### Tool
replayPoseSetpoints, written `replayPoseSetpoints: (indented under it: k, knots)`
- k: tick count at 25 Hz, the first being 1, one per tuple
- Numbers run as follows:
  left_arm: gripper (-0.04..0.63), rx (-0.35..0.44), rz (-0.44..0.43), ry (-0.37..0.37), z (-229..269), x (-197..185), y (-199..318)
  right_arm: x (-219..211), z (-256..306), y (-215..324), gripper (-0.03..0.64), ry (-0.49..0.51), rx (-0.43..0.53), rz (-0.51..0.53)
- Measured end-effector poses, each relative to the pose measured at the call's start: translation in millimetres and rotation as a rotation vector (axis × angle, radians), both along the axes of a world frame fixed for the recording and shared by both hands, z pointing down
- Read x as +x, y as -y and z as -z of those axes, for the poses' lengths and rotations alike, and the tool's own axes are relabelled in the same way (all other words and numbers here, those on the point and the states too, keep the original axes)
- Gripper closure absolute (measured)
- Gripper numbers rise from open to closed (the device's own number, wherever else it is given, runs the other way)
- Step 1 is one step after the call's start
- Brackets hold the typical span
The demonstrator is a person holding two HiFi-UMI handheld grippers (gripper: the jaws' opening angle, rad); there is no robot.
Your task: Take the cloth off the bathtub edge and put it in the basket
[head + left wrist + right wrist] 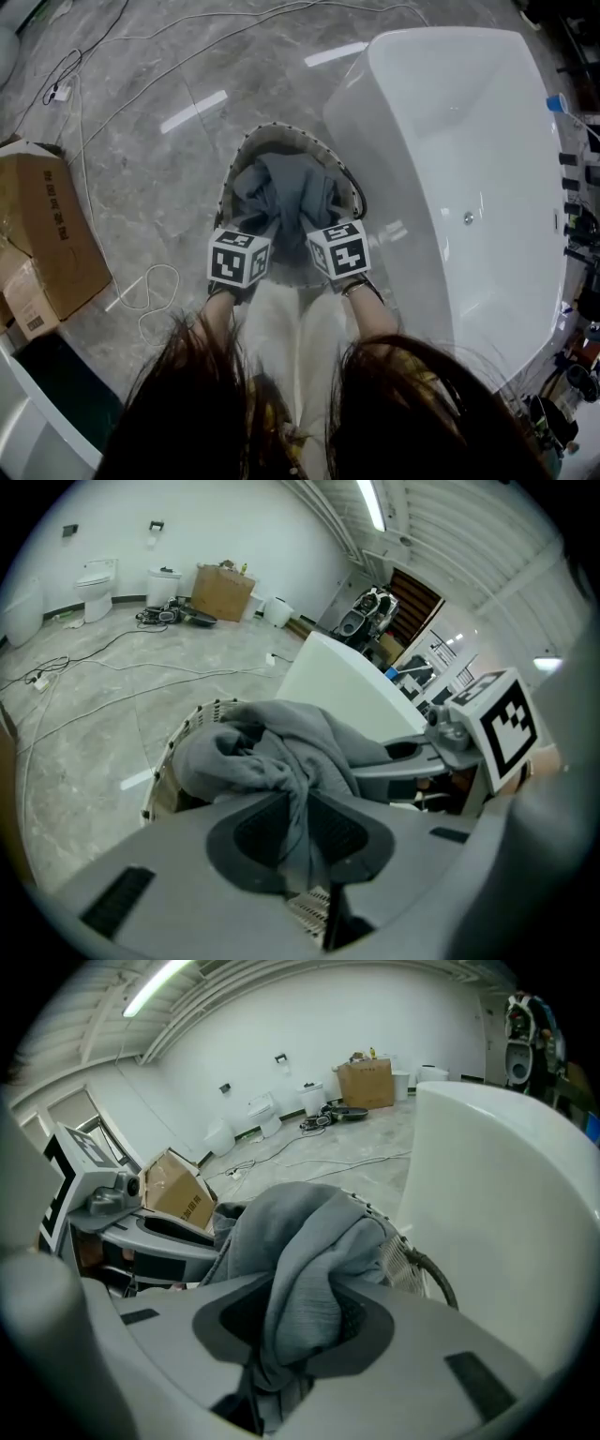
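Observation:
A grey cloth [286, 192] hangs bunched over and into the round basket [246, 150] on the floor, left of the white bathtub [450, 141]. My left gripper [261, 228] is shut on one fold of the cloth [291, 761]; its jaws pinch the fabric between the pads. Beside it, my right gripper [305, 228] is shut on a thicker fold of the cloth [300, 1269]. Both grippers point down over the basket's near rim [164, 771], side by side. The basket's wire handle [436, 1279] shows beside the tub wall [506, 1194].
A cardboard box [47, 234] lies on the floor at the left. White cables [141, 291] trail across the grey marble floor. Toilets and boxes [220, 591] stand along the far wall. Tools and bottles [577, 197] crowd the right edge beyond the tub.

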State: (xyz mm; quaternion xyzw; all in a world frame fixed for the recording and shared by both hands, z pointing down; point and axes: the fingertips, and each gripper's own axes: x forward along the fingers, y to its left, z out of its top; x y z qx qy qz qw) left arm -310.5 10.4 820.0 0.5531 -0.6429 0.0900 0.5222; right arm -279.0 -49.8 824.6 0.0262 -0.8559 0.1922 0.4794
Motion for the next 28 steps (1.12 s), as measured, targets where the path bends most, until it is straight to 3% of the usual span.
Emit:
replayPoseSetpoints:
  k: [22,24,28]
  knots:
    - [0.531,-0.17,0.058,-0.063,-64,0,-10,1,-65,-2,0.5,-0.16,-0.041,0.036]
    - [0.571,-0.167,0.08,-0.061,-64,-4,-8,3,-68,-1,0.5,-0.171,-0.04,0.035]
    - [0.572,-0.182,0.115,-0.071,-68,-13,-3,3,-74,-4,0.54,-0.202,-0.039,0.037]
